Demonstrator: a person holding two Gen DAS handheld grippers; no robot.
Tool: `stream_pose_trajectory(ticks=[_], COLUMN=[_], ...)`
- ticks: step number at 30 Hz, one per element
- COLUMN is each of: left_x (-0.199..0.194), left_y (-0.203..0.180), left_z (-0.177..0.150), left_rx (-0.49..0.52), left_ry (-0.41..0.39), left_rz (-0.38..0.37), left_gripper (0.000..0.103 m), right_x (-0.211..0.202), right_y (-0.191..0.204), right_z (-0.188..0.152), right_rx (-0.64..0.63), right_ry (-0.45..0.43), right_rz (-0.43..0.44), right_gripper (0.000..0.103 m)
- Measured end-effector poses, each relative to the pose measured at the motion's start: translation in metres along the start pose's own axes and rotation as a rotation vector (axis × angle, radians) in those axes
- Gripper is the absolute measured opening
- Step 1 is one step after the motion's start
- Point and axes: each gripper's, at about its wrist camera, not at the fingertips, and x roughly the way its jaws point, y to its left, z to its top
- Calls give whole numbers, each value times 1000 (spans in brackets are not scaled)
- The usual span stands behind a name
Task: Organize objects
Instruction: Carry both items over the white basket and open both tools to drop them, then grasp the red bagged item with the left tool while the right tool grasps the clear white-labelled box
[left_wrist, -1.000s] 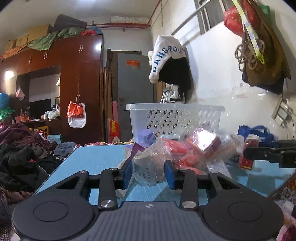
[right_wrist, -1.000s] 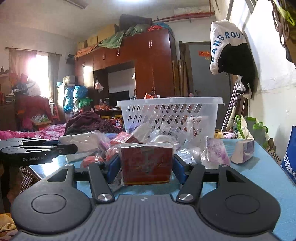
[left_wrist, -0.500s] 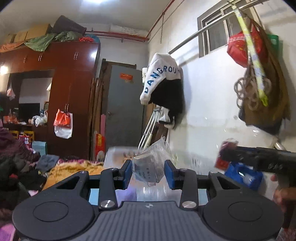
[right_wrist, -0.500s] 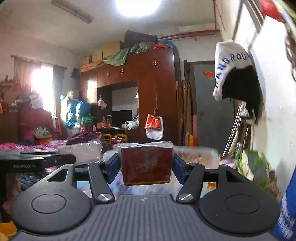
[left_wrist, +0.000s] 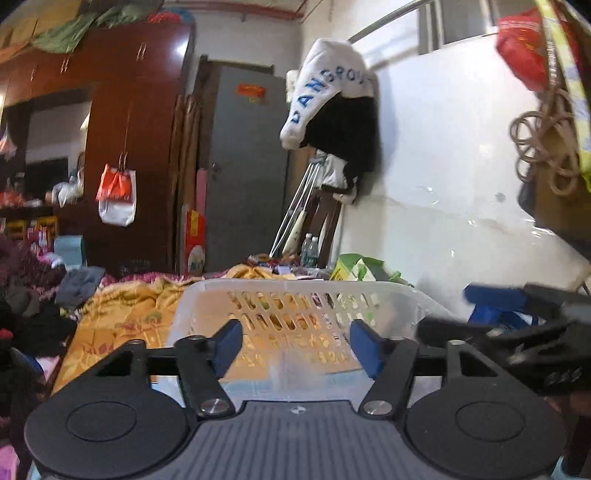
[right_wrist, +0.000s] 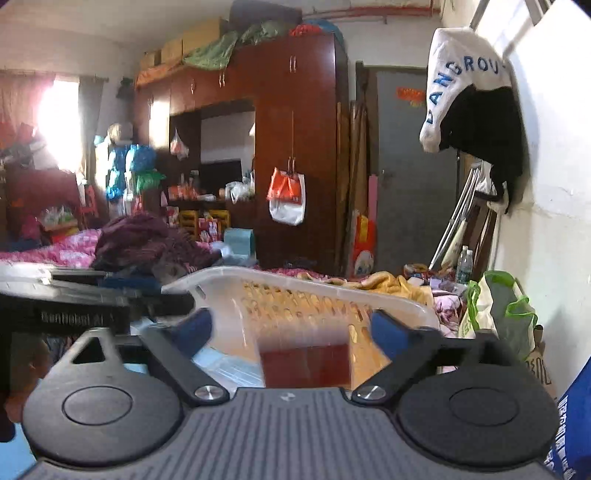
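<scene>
Red packet (right_wrist: 306, 363) is dropping, blurred, from the right gripper (right_wrist: 291, 330) into the white basket (right_wrist: 388, 301); its jaws are now spread. Left gripper (left_wrist: 295, 345) is also standing spread and empty over the basket, its clear bag gone. Both releases are looking complete.

basket (left_wrist: 295, 295): translucent white perforated plastic | wardrobe (right_wrist: 295, 110): glossy dark wood | packet (right_wrist: 304, 363): glossy red wrap
</scene>
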Motion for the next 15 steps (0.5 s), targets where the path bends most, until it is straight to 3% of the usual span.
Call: stream_pose_trajectory(ticks=[3, 6, 11, 15], left_x=[-40, -77, -106, -122], left_y=[-2, -3, -2, -11], left_z=[-22, -57, -118, -135], left_rx=[12, -25, -82, -3], left_ry=[-32, -51, -19, -43], left_rz=[3, -30, -59, -14], left_gripper=[76, 84, 84, 84], right_x=[-42, -84, -110, -114], right_y=[5, 7, 14, 18], right_z=[-16, -56, -119, -136], right_rx=[15, 65, 142, 142], right_ry=[-52, -89, 4, 11], right_rz=[39, 100, 77, 59], right_gripper=[103, 103, 103, 103])
